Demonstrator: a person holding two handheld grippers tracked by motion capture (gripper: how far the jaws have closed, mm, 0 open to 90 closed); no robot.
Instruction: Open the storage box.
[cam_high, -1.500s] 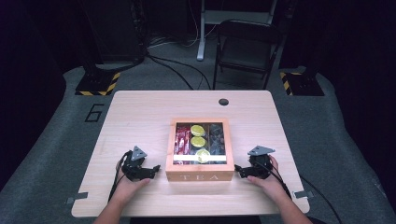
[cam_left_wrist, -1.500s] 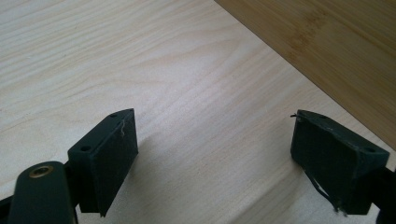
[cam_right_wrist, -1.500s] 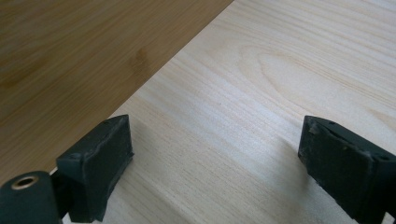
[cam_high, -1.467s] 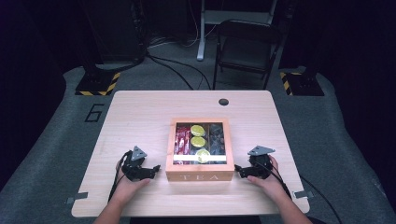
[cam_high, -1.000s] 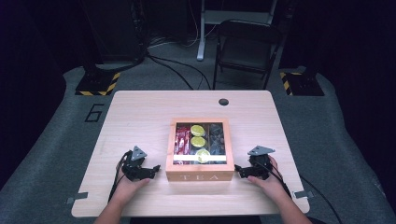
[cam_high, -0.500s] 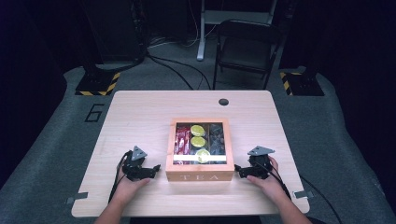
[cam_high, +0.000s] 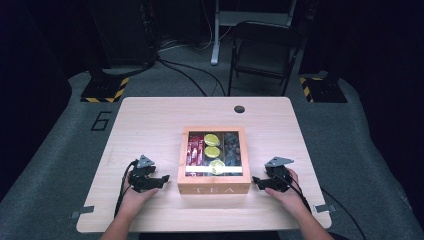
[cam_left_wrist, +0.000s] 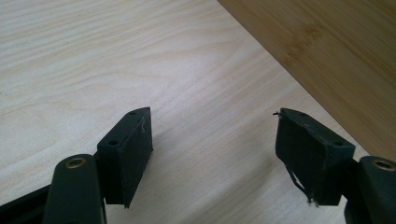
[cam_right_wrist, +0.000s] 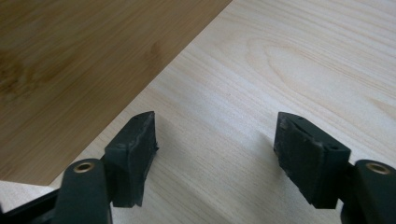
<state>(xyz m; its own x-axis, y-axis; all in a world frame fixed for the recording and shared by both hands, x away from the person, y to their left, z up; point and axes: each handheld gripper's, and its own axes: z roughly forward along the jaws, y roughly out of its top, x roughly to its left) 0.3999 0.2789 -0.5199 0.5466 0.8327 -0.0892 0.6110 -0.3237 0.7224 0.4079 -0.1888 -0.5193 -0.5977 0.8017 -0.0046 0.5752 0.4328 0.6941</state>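
A wooden tea box (cam_high: 214, 189) marked TEA stands at the table's near middle; through its clear lid I see red packets, yellow-green rounds and dark packets. My left gripper (cam_high: 165, 177) rests on the table just left of the box and points at its side wall (cam_left_wrist: 327, 56). My right gripper (cam_high: 255, 180) lies just right of the box, pointing at the opposite wall (cam_right_wrist: 70, 70). The jaws of the left gripper (cam_left_wrist: 212, 140) and the right gripper (cam_right_wrist: 215, 140) have just been closing a little. Both stand apart with only bare tabletop between them, and neither touches the box.
The light wood table (cam_high: 150, 125) has a dark round cable hole (cam_high: 239, 109) near its far edge. A black folding chair (cam_high: 265, 45) stands beyond the table on grey floor. Cables trail from both grippers toward the near edge.
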